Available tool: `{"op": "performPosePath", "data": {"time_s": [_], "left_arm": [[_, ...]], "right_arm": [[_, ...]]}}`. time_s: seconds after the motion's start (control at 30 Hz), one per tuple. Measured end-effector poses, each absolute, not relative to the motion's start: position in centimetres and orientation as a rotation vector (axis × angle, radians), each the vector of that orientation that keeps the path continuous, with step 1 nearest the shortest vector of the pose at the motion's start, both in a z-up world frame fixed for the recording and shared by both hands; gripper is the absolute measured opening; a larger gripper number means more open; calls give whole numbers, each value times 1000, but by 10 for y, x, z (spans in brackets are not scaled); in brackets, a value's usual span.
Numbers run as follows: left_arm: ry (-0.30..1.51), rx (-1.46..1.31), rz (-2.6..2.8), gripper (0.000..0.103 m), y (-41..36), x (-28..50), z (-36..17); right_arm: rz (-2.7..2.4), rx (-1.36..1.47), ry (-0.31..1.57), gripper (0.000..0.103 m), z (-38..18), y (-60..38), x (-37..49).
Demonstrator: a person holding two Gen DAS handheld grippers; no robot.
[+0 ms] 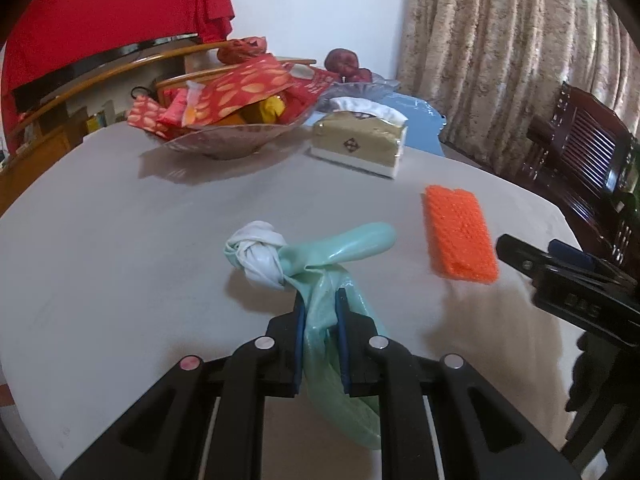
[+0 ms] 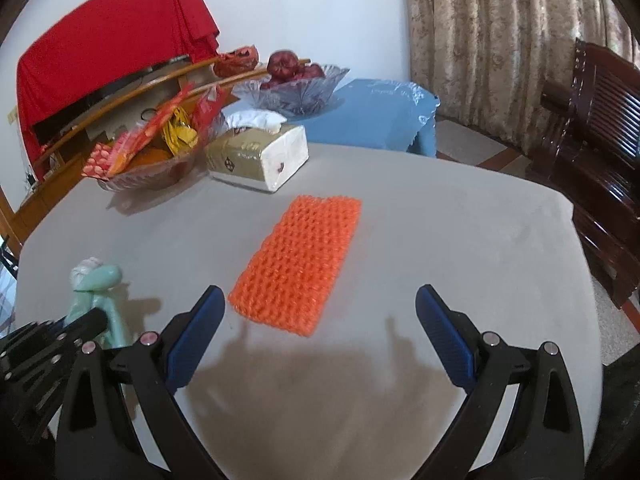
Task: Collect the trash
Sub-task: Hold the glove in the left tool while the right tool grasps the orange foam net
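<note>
My left gripper (image 1: 320, 300) is shut on a knotted pale green plastic bag (image 1: 320, 264), held just above the grey table (image 1: 120, 240); a white twisted wad sits at its far end. The bag (image 2: 94, 280) also shows at the lower left of the right wrist view, with the left gripper's black body in front of it. An orange bubble-wrap sheet (image 2: 300, 260) lies flat on the table. My right gripper (image 2: 320, 300) stands wide open just short of the sheet's near edge, nothing between its fingers. In the left wrist view the sheet (image 1: 458, 234) lies to the right, the right gripper's fingertip beside it.
A glass bowl of red and yellow snack packets (image 2: 156, 148) and a gold tissue pack (image 2: 256, 160) stand at the table's far side. Behind are a glass fruit bowl (image 2: 296, 88) on a blue-covered stand, a curtain, and a dark wooden chair (image 2: 592, 152) at right.
</note>
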State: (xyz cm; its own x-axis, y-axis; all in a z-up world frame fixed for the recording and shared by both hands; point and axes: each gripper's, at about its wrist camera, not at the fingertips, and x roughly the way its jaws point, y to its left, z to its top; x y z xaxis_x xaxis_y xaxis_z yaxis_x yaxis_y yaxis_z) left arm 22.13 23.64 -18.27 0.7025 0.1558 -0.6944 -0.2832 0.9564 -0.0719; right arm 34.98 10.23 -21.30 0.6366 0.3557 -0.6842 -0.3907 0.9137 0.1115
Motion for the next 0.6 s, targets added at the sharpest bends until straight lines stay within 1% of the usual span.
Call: {"op": "performPosePath", "data": {"time_s": [0.27,0.3,0.33,0.4,0.47,0.53,0.57,0.6], "left_arm": [[756,-191,253,14,245,221,-186],[756,-194,252,14,246,220,-186],[755,-196,252,14,246,220,-186],[754,-196,250,14,245,221,-186],[752,-192,249,14,245,220,-186],[752,-193,249,14,245,220,-186],[752,-194,250,14,245,220,-186],[753,-195,251,14,245,220,-185]], "right_arm": [[403,-68,843,93,-231,124,367],[401,-76,858,91,-234,127,369],[403,-81,875,85,-236,129,370],[421,-77,905,76,-241,132,374],[437,-79,908,70,-241,134,373],[484,-79,908,51,-240,137,371],[505,-81,907,46,-239,140,368],[523,-81,908,37,-239,141,367]]}}
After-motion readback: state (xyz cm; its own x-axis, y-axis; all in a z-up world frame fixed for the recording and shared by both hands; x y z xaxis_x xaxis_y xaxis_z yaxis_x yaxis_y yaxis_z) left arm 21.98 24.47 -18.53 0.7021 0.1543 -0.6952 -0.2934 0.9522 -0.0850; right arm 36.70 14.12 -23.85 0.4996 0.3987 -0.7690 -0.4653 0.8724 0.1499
